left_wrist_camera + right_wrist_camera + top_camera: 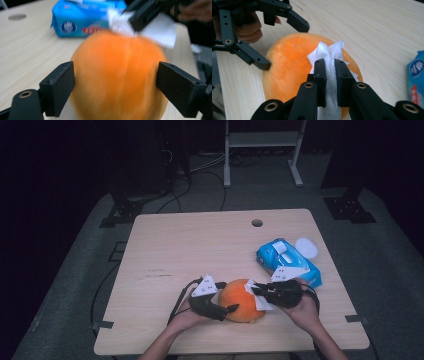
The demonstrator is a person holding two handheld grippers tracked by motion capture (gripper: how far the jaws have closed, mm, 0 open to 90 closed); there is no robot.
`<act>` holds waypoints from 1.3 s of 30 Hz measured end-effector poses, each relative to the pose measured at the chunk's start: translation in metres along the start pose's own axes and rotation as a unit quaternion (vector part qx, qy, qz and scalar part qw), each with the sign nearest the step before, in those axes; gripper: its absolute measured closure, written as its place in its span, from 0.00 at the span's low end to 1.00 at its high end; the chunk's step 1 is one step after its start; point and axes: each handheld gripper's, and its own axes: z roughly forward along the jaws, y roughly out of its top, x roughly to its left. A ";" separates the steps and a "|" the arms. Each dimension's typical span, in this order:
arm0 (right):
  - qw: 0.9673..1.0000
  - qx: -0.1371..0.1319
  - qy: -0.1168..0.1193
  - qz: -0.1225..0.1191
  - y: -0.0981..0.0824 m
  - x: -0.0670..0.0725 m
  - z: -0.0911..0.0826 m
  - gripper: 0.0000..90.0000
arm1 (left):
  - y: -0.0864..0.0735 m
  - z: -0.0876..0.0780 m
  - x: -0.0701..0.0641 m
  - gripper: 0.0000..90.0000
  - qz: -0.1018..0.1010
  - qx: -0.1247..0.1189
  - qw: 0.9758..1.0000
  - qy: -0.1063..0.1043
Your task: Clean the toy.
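A round orange ball (240, 301) rests on the wooden table (190, 245) near its front edge. My left gripper (228, 296) straddles it from the left. In the left gripper view both black pads (61, 85) sit against the sides of the ball (117, 75), which bulges between them. My right gripper (330, 62) is shut on a crumpled white tissue (329, 51) and holds it against the top right of the ball (292, 62). The high view shows the right gripper (257, 291) at the ball's right side, the tissue (261, 303) hanging below it.
A blue pack of wipes (287, 262) lies just behind the right hand, with a white round lid (306, 247) beside it. A small hole (257, 223) marks the table's far edge. Bare wood stretches to the left and behind the ball.
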 end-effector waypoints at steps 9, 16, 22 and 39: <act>1.000 -0.009 0.022 -0.008 0.005 0.005 0.003 0.89 | -0.006 -0.006 0.004 0.29 0.003 0.038 0.999 0.013; 0.999 -0.019 0.025 0.017 0.001 0.000 0.001 0.89 | 0.003 -0.005 0.001 0.18 0.017 -0.002 1.000 0.000; 0.999 -0.019 0.032 0.008 0.005 0.004 0.006 0.89 | -0.003 -0.002 0.004 0.29 0.014 0.020 1.000 0.004; 0.999 -0.024 0.033 0.028 -0.004 -0.006 -0.002 0.89 | -0.016 -0.013 0.024 0.32 -0.030 0.018 0.999 0.004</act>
